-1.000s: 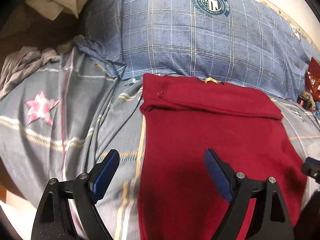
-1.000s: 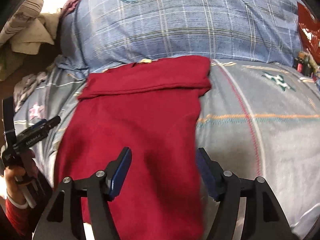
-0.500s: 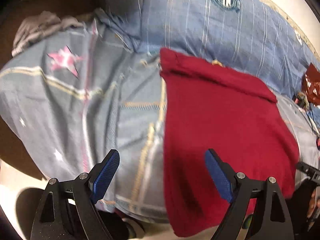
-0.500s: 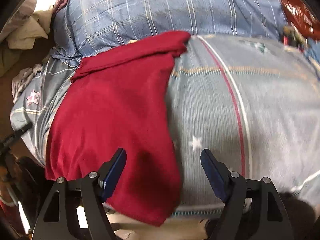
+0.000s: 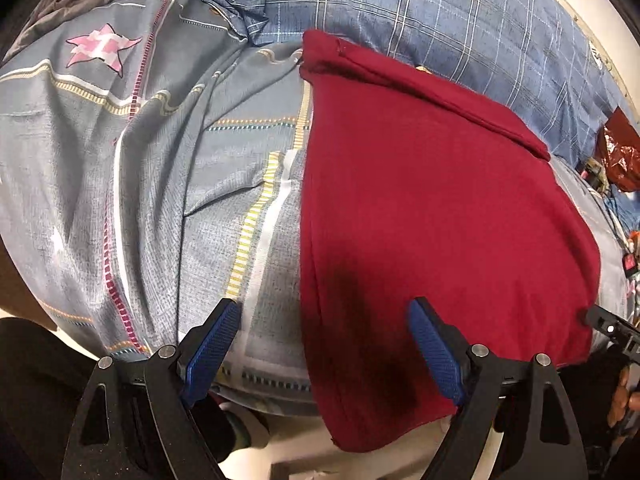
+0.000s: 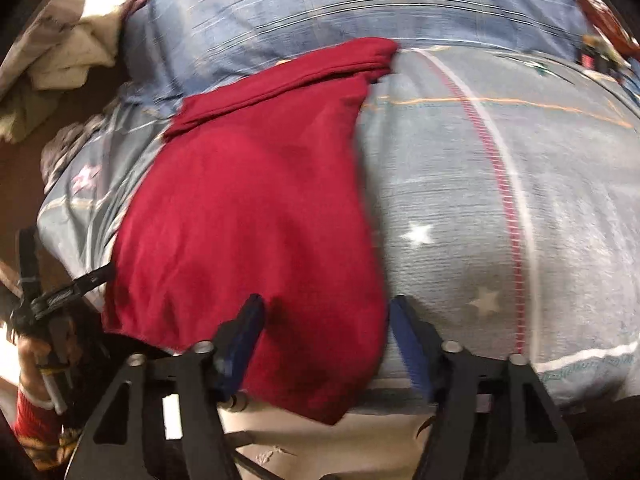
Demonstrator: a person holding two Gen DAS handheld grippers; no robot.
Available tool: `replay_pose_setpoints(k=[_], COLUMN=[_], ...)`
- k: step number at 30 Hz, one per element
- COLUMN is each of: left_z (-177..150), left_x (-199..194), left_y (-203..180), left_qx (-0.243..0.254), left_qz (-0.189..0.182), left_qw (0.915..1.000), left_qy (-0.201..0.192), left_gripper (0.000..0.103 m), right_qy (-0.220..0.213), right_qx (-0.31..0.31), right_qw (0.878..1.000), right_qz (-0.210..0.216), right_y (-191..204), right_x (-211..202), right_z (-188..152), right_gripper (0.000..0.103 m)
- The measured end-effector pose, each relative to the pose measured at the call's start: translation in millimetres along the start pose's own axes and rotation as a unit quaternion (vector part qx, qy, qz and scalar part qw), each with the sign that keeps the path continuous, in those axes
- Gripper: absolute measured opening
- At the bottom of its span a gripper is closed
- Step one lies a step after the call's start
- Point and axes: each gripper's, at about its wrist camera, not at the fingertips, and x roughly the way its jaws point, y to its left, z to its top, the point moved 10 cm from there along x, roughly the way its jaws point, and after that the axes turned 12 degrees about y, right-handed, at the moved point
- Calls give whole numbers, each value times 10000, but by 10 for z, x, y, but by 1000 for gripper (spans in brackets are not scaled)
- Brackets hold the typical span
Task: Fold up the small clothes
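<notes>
We hold the left gripper (image 5: 322, 354) and right gripper (image 6: 326, 340) spread, gripping nothing, at the near hem of the red garment (image 5: 432, 200) draped over the bed edge (image 5: 276, 380); we should pinch both corners evenly before folding.

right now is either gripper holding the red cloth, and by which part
Nothing is held. The left gripper and right gripper are both open, each straddling a near corner of the red cloth hanging over the bed edge.

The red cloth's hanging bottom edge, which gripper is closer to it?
Right. The right gripper has its jaws around the red cloth's lower corner; the left gripper straddles its other side edge, wider open.
</notes>
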Motion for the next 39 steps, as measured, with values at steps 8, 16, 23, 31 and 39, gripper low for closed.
replay_pose_setpoints(k=[8,16,23,31,39], left_z=[54,96,148,49,182], left_x=[121,138,-62,149,100], left_y=[-73,-97,-77,-21,-153], left_qx=[68,152,143,20,146], left_qz=[-209,-490,-789,-585,-934], left_qw=[9998,9987,9968,9982,9951], left_qy=[26,44,-52,121,284], left_gripper=[74,14,9,20,6], right_qy=[3,-152,91,86,139], right_qx=[147,-146,52,64,-196], right_qw=[9996,9998,9976,9954,9909], right_qz=[234,35,690,951,1324], right_y=[-1,93,163,278,445], right_x=[29,78,121,128,160], right_z=[30,21,34,15,89], right_gripper=[67,70,22,56,26])
